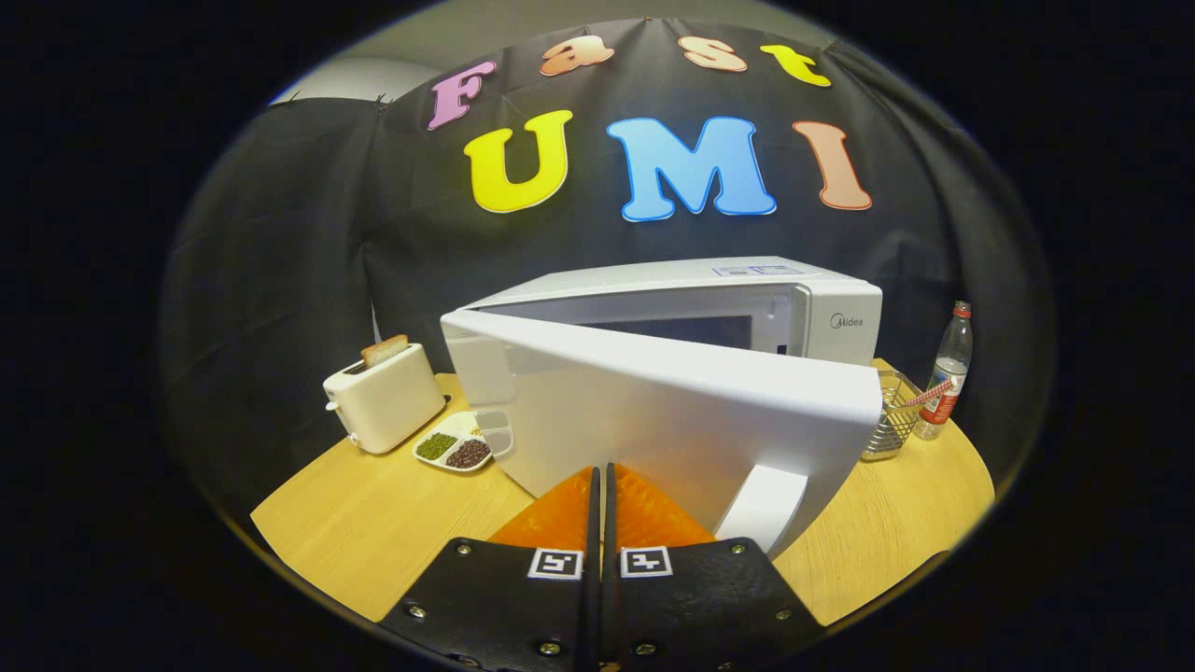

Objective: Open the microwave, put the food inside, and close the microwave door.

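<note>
Your hand-held gripper (602, 481), fingers together and empty, meets the half-open microwave door (672, 420); push off-centre and you slide the microwave (747, 299) across the tabletop (373, 523).

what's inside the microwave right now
The half-open door hides most of the microwave cavity; the visible strip looks bare. The shut claw sits against the door.

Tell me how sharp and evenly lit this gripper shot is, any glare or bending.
Gripper view: fisheye bends the table edge; microwave door is sharp, evenly lit, with no harsh glare; the hand-held gripper, fingers closed together just before the door, looks slightly soft.
</note>
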### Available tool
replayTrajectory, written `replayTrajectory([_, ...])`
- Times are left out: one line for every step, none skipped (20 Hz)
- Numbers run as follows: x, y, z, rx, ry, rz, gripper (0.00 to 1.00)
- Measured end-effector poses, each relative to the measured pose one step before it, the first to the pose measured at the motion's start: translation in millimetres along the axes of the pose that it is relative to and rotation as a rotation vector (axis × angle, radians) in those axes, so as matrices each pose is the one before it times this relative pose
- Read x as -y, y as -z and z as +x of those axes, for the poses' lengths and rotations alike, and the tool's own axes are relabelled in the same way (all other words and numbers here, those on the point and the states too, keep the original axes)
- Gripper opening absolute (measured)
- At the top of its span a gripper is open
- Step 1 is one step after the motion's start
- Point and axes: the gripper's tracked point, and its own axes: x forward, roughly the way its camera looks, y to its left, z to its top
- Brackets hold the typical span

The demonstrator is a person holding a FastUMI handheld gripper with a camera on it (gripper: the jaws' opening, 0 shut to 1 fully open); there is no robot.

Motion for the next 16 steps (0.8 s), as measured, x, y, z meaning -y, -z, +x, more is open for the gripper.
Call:
replayTrajectory([3.76,-0.45,3.82,0.00216,0.00269,-0.00314,0.01])
replayTrajectory([4.07,-2.53,3.54,0.00372,0.00452,-0.00684,0.01])
replayTrajectory([3.97,-1.72,4.11,0.00252,0.00335,-0.00478,0.01])
replayTrajectory([2.91,-2.38,4.13,0.0011,0.00218,-0.00129,0.01])
replayTrajectory([3.85,-1.94,3.29,0.00193,0.0032,0.00043,0.01])
replayTrajectory([3.33,-2.31,4.0,0.0004,0.00245,0.00241,0.01])
replayTrajectory([4.39,-2.27,3.55,0.00036,0.00359,0.00452,0.0])
replayTrajectory([2.82,-2.91,4.54,0.00501,0.00481,0.00285,0.01])
replayTrajectory([3.15,-3.2,5.29,0.006,0.00636,0.00071,0.01])
replayTrajectory([3.83,-2.53,5.37,0.00522,0.00693,0.0006,0.0])
replayTrajectory([3.71,-2.83,2.36,0.00437,0.00855,0.00196,0.01])
replayTrajectory([2.91,-2.84,4.9,0.00319,0.00851,0.00694,0.01])
replayTrajectory([2.12,-3.28,6.17,0.00393,0.00754,0.00783,0.01])
replayTrajectory([2.0,-3.45,3.69,0.004,0.00614,0.00401,0.01])
replayTrajectory([1.49,-1.45,2.8,0.00417,0.00654,-0.00068,0.01])
replayTrajectory([1.6,-1.56,3.23,0.00198,0.00636,-0.00262,0.01])
